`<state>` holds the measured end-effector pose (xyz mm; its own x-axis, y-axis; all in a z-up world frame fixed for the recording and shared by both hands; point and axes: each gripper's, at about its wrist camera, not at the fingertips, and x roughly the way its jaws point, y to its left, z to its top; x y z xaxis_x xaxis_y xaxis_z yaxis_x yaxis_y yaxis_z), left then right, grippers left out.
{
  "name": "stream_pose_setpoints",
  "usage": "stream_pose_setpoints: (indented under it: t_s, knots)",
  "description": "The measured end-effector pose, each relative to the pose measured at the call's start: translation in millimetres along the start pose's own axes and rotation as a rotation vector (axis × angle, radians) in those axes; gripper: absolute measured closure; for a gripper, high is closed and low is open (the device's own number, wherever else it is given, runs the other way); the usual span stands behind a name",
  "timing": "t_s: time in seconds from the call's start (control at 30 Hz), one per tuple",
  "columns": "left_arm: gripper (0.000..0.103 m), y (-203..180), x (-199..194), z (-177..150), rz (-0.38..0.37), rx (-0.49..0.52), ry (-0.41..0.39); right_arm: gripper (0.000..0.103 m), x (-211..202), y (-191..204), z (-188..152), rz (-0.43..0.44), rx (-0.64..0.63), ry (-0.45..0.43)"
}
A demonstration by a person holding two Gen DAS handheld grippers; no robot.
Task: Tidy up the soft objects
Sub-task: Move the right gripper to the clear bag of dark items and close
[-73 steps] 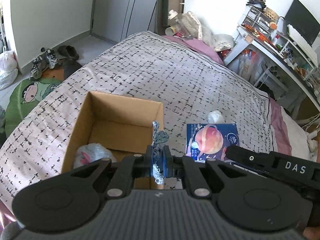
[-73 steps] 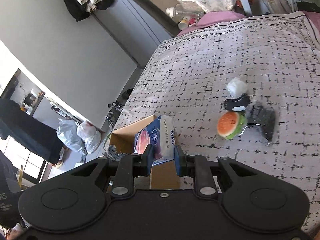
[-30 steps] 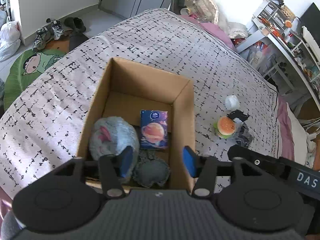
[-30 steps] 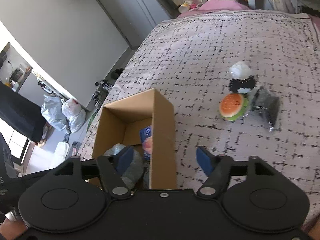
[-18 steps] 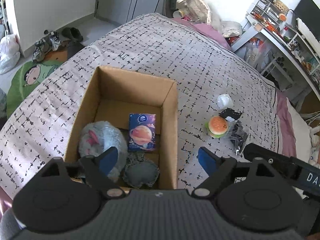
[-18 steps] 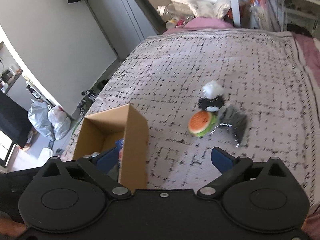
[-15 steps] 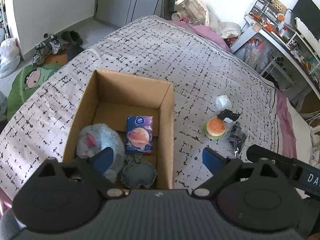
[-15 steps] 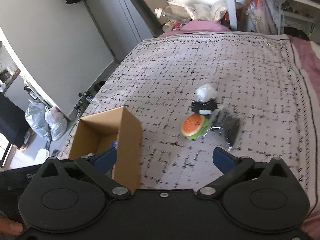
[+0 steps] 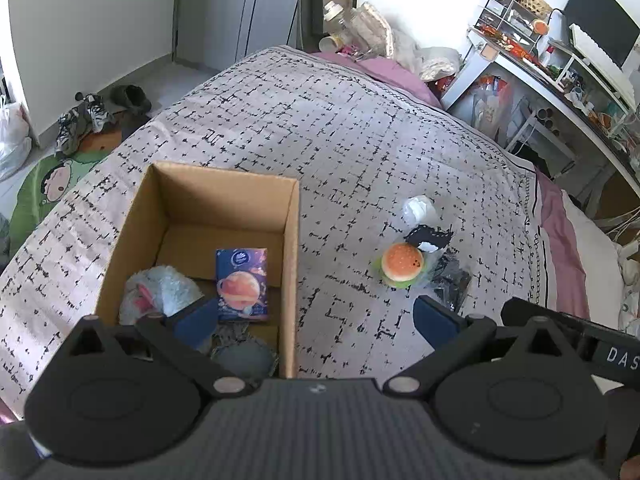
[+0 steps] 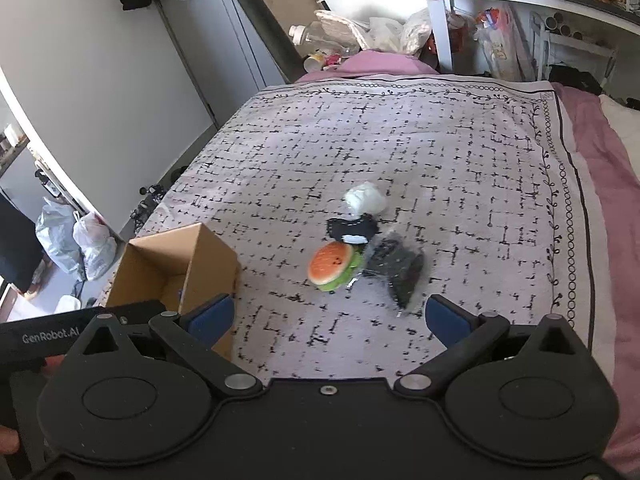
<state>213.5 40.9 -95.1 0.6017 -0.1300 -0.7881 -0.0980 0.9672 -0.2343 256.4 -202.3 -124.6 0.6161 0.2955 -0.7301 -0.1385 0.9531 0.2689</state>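
A cardboard box (image 9: 218, 184) stands on the patterned bedspread (image 9: 320, 120). In it lie a blue tissue pack (image 9: 241, 285), a grey plush in plastic (image 9: 160, 292) and a dark grey round soft piece (image 9: 244, 356). My left gripper (image 9: 316, 312) hovers over the box's right wall, its jaws opening wide with nothing held. To the right lie a burger plush (image 9: 402, 262), a white wad (image 9: 418, 210), a black-and-white piece (image 9: 428, 238) and a dark bagged item (image 9: 452, 280). My right gripper (image 10: 328, 316) is open and empty, short of the burger plush (image 10: 332, 264), with the box (image 10: 208, 264) at its left.
Shoes (image 9: 80, 120) and a green mat (image 9: 44, 184) lie on the floor to the left. Bottles and bags (image 9: 368, 32) crowd the bed's far end. A cluttered desk (image 9: 560, 64) runs along the right. Plastic bags (image 10: 76, 240) sit by the wall.
Both grippers let go of their items, now lying in the box, and spread wide. Both views pulled back and swung right, bringing the burger plush and its neighbours nearer the middle.
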Motion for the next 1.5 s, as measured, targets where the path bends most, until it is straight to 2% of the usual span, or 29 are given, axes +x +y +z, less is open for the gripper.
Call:
stream_pose_setpoints:
  t_s: [0.43,0.7,0.9,1.03,1.17,1.33,1.5]
  knots:
    - [0.001,-32,25,7,-0.002,-0.002,0.041,0.000,17,-34,14,-0.009,-0.027,0.010]
    - [0.001,-45,50,14,-0.002,0.012,0.022,0.000,44,-70,11,0.011,0.127,0.023]
    - [0.003,-52,82,16,-0.009,0.018,0.057,0.001,58,-85,16,0.016,0.197,0.015]
    - [0.005,-58,102,15,-0.028,0.036,0.073,0.010,72,-94,19,0.028,0.225,0.040]
    - [0.007,-64,123,18,-0.043,0.041,0.081,0.010,82,-98,22,0.049,0.253,0.053]
    - [0.015,-72,149,21,-0.074,0.037,0.106,0.013,97,-102,24,0.056,0.274,0.066]
    - [0.019,-81,169,20,-0.091,0.047,0.135,0.021,116,-108,22,0.057,0.297,0.113]
